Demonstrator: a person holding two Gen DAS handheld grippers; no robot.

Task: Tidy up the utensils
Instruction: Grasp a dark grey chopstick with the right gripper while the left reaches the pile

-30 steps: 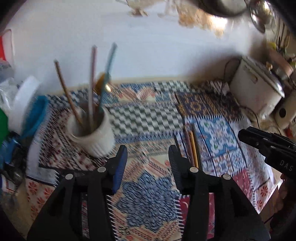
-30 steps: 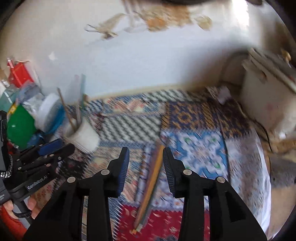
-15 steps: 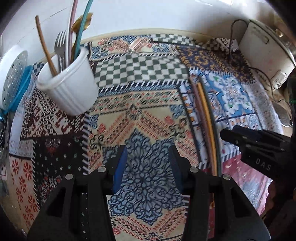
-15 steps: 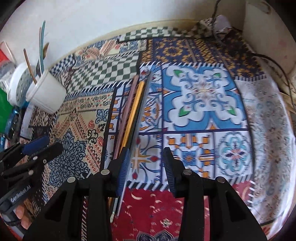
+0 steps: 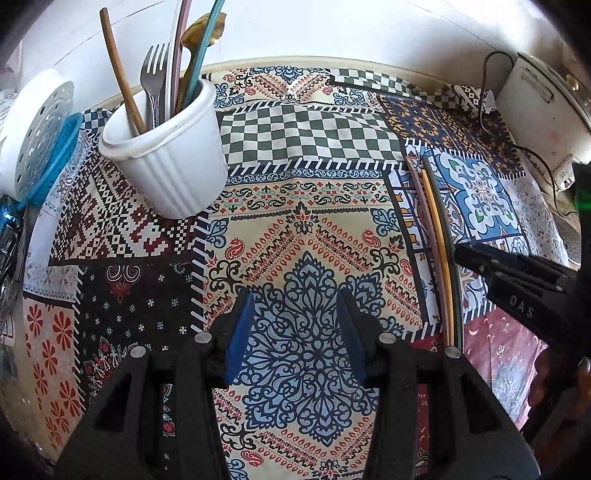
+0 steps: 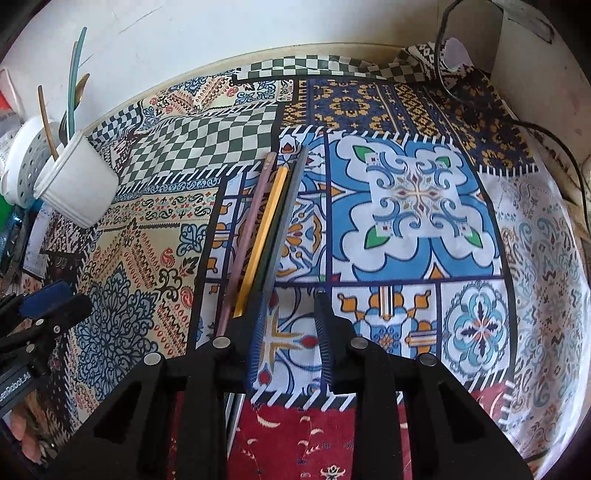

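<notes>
A white ribbed holder cup (image 5: 170, 155) stands at the far left of the patterned cloth and holds a fork (image 5: 153, 81), a golden spoon and several long sticks. It also shows in the right wrist view (image 6: 75, 184). Three long sticks, pink (image 6: 249, 225), yellow (image 6: 264, 229) and dark grey (image 6: 286, 218), lie side by side on the cloth; in the left wrist view they lie at right (image 5: 441, 266). My right gripper (image 6: 291, 325) is open and empty, its left finger over the sticks' near ends. My left gripper (image 5: 295, 328) is open and empty above the cloth's middle.
A white perforated lid (image 5: 37, 129) and a blue basket (image 5: 55, 162) sit left of the cup. A white appliance (image 5: 543, 103) with a black cord (image 6: 554, 140) stands at the far right. The wall (image 5: 332, 29) runs behind.
Both grippers have dropped and tilted down toward the cloth. The right gripper has closed in on the near ends of the three sticks. Both stay open.
</notes>
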